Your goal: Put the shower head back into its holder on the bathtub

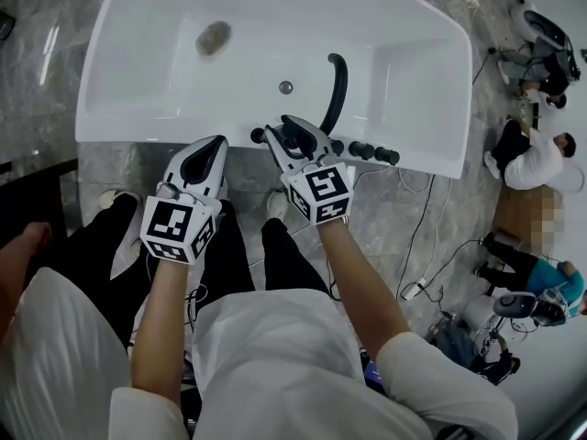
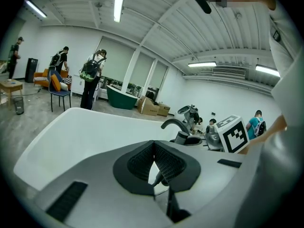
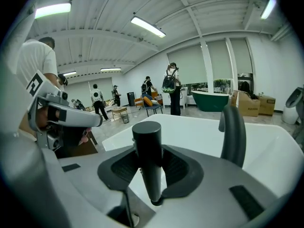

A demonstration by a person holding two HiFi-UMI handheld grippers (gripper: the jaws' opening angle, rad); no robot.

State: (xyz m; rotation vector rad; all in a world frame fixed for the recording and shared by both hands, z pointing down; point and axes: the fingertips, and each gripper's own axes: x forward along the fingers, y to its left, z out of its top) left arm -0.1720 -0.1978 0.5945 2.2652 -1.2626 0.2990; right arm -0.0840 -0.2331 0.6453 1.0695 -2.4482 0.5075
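While we clamp the black cylindrical shower-head handle in the right gripper | left gripper closed, empty | risk: tilted handle misses holder on white bathtub, slips.

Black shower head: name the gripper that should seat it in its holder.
Right. The right gripper is clamped on the black cylindrical shower head, close to the row of black fittings on the white bathtub's rim. The left gripper, jaws together and seemingly empty, sits further from them.

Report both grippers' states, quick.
Left gripper: closed, pads together at the tips.
Right gripper: closed on the shower head.
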